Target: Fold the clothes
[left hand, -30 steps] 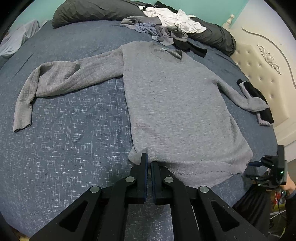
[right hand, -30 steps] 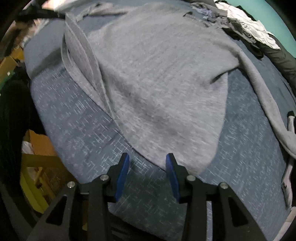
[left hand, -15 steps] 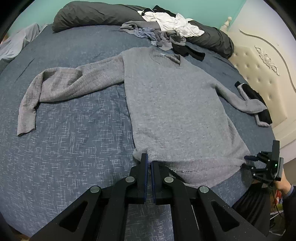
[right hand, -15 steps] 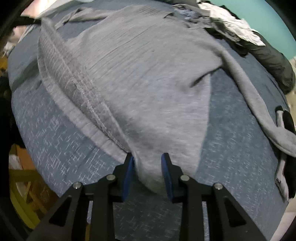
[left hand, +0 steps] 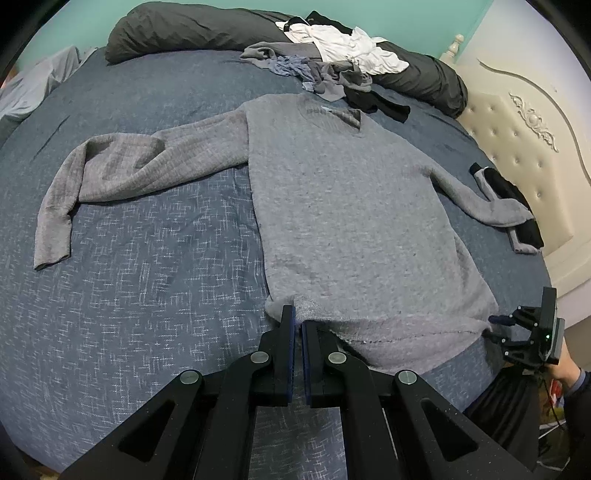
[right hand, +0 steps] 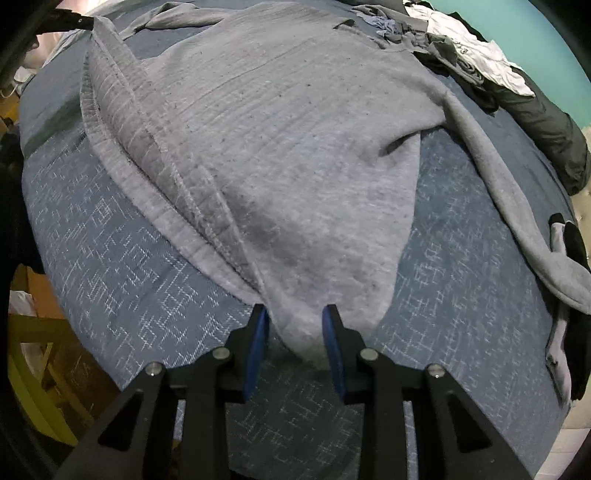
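A grey knit sweater lies flat, front up, on the blue bed cover, sleeves spread to both sides. My left gripper is shut on the hem's left corner, where the fabric bunches at its tips. In the right wrist view the hem's other corner fills the gap between the blue pads of my right gripper, which is shut on it. The hem runs taut and folded up toward the top left. In the left wrist view the right gripper sits at the hem's right corner.
A heap of loose clothes and a dark rolled duvet lie at the far end. A black and grey garment rests by the cream headboard. The bed's near edge drops to a floor with cardboard and yellow objects.
My right gripper has moved forward over the hem's right corner and its jaws have narrowed onto the fabric. The hem there has lifted and folded. The left gripper stays shut at its corner.
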A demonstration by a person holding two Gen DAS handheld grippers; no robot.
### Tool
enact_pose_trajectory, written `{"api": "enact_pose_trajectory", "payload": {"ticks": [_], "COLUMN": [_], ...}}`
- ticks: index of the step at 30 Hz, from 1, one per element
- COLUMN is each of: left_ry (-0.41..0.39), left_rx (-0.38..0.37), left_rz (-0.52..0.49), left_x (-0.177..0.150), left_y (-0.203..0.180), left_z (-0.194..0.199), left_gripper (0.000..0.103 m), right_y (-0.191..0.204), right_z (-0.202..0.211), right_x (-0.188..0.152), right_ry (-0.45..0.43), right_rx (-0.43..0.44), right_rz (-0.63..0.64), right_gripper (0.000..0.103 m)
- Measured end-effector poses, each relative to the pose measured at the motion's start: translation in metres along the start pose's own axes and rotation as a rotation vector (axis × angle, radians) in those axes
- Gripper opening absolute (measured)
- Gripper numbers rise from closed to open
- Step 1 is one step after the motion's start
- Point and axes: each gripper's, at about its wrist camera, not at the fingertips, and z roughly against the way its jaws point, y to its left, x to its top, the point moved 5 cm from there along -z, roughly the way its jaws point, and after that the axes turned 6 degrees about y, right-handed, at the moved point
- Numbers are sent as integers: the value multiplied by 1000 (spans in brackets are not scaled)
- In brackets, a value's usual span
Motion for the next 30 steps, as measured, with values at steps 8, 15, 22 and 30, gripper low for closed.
{"api": "enact_pose_trajectory", "payload": {"ticks": [8, 15, 22, 30], "left_ry": [-5, -15, -48, -107], "left_rx": [2, 5, 27, 31], "left_rz": [-11, -15, -62, -151], "left_x": [-1, -7, -8, -5], "left_y": [-2, -1, -9, -40], "left_z": [4, 11, 43, 93], "left_gripper": [3, 3, 3, 3], "right_y": [8, -13, -45, -76], "right_z": [-1, 26, 96, 177], "right_x": [7, 7, 24, 35], "right_ry": [-11, -96, -254, -399], "right_rx": [27, 39, -1, -24], "right_rz": [-8, -102, -193, -273], "right_gripper": [7, 3, 2, 2]}}
